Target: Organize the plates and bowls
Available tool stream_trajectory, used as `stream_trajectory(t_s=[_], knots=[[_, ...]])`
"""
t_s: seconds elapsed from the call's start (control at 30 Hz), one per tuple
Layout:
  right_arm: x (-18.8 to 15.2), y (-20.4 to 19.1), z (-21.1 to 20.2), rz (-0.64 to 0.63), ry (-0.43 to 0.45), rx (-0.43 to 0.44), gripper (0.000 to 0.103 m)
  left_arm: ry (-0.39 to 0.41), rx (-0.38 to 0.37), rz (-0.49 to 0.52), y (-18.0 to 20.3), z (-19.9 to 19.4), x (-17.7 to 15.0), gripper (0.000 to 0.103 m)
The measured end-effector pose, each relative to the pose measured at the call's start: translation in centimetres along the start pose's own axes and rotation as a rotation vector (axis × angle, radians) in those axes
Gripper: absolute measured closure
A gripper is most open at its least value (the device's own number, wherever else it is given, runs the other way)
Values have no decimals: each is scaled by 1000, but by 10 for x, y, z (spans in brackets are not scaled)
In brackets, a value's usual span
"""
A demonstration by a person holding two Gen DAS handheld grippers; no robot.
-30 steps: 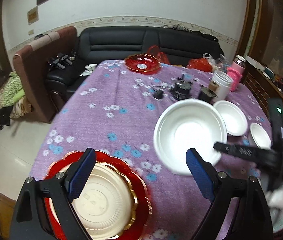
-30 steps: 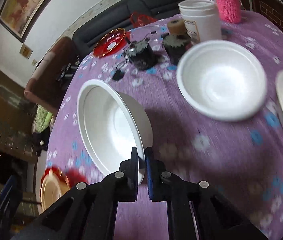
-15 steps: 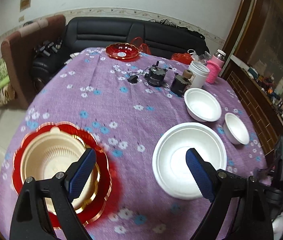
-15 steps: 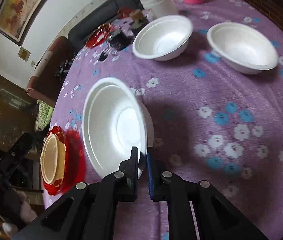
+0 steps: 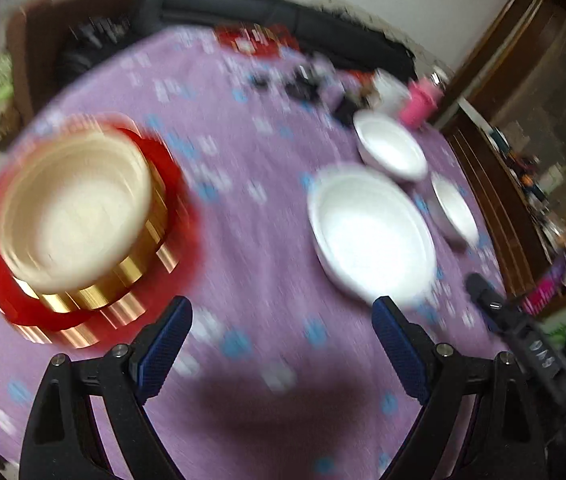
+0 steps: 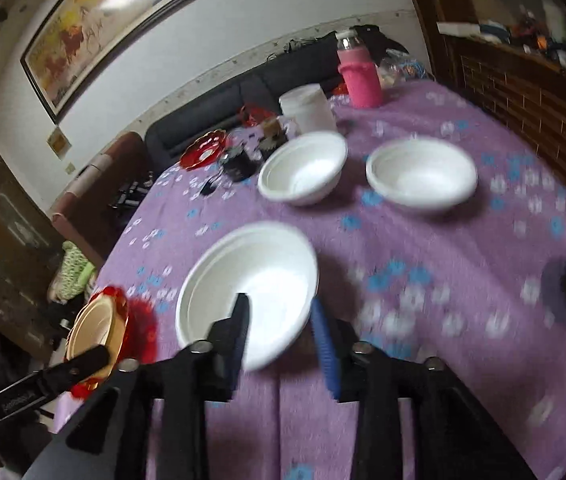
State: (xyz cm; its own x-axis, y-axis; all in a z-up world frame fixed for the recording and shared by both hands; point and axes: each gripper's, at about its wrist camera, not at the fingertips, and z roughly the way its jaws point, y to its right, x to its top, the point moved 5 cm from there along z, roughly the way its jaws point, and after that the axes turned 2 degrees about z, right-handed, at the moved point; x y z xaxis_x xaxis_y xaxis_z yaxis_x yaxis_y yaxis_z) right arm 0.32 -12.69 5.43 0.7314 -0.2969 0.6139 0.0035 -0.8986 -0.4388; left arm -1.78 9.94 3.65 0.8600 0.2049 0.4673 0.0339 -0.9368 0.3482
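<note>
Purple floral table: right tongs, clamped on the big white bowl a second ago, now opening, rim released, bowl resting down. Left tongs wide open, empty, nearing red plate.

Home living room: black sofa, framed painting, purple floral tablecloth over table, wooden cabinet.

Left wrist view, blurred.
My left gripper stands wide, empty; gold bowl ahead-left, large white bowl ahead-right.
</note>
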Motion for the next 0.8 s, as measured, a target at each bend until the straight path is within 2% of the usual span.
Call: stream_trajectory(t_s=[0.07,0.17,0.23,0.37,0.53,0.8], knots=[[-26,8,4,47,-8,-3,63,-49,-41,29,13,13,-18,12],[-44,15,7,60,-31,-34,63,-91,-64,109,35,26,-35,12],[-47,17,6,52,-43,-49,63,-99,-80,129,44,27,-39,12],[-43,19,-6,52,5,-61,63,-89,-88,123,42,23,-41,12],[-46,16,-13,46,19,-58,63,-111,-91,84,32,27,-44,12],[-53,11,-13,23,19,-57,63,-118,-94,82,31,26,-50,12]])
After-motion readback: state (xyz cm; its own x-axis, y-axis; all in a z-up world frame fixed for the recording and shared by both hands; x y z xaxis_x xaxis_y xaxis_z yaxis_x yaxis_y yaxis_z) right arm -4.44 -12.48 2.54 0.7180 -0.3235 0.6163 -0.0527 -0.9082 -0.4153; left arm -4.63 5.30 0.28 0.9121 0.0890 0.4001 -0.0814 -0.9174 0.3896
